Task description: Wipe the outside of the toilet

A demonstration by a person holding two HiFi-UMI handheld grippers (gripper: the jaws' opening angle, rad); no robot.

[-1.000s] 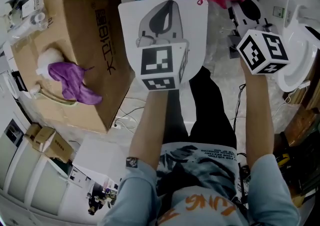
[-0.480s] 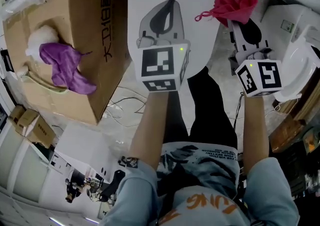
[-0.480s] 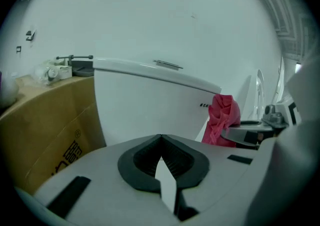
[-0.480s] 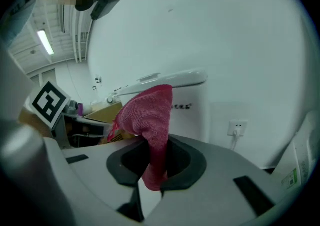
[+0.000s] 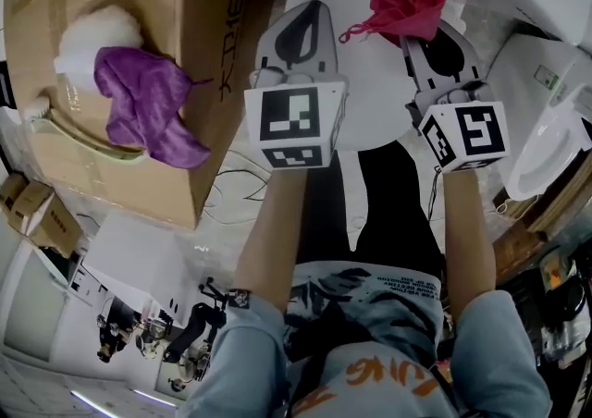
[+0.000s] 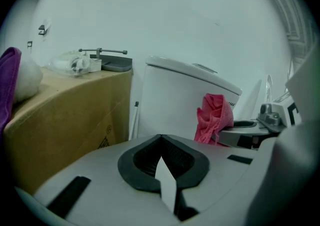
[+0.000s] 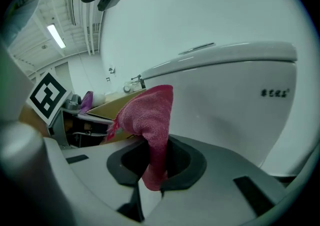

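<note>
Brown cardboard fills the upper left of the head view: a box (image 5: pixel 199 83) with a purple cloth (image 5: pixel 148 111) draped over its top, beside a white fluffy lump (image 5: pixel 97 32). Just right of the box, the left gripper (image 5: pixel 310 14) is held over the near edge of the toilet (image 5: pixel 370 83). In the left gripper view its jaws (image 6: pixel 160 140) are pressed together with nothing between them. The toilet's white lid sits at the top centre of the frame, and its tank (image 6: pixel 175 100) rises behind it. Further right, a pink cloth (image 5: pixel 407 5) bunches over the lid's far right corner, close in front of the tank (image 7: pixel 235 105). I cannot tell whether it touches. The right gripper (image 5: pixel 435 37) has its jaws clamped on the cloth's lower end (image 7: pixel 155 170), and the rest (image 7: pixel 147 115) stands up above them.
</note>
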